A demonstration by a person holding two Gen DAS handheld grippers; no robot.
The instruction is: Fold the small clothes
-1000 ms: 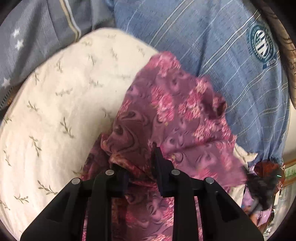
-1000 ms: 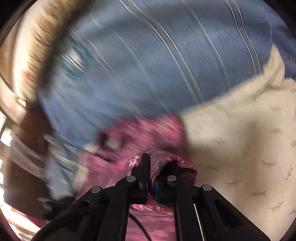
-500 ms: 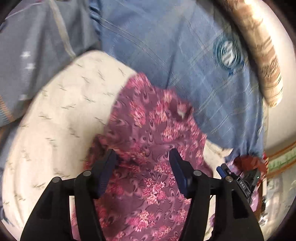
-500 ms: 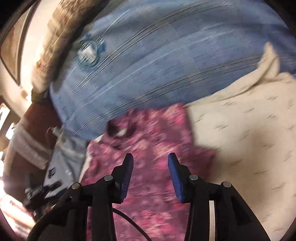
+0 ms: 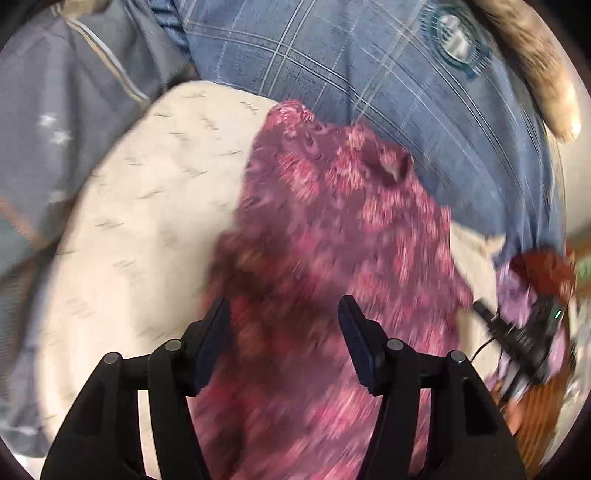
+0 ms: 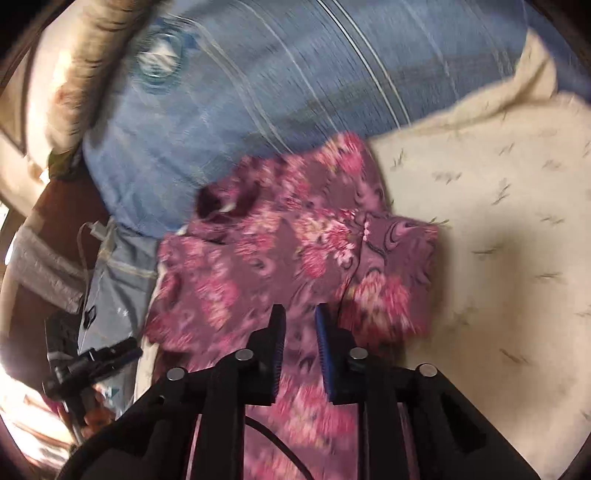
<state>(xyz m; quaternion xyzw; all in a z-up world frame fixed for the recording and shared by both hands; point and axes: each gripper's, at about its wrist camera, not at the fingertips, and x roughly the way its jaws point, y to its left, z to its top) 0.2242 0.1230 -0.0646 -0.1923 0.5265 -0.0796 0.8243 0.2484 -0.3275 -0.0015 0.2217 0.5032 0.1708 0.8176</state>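
The purple floral garment (image 6: 295,251) lies partly folded on the cream sheet (image 6: 498,258). The left gripper (image 5: 284,321) is spreading, nothing pinched; the right gripper (image 6: 300,325) is narrowing above the cloth, apparently gripping nothing, though blur hinders. Next comes re-grasping an edge to fold again.

I can read no text in either view. The round teal badge (image 5: 457,36) printed on the blue checked cloth (image 5: 332,66) carries lettering, but it is too blurred to make out.
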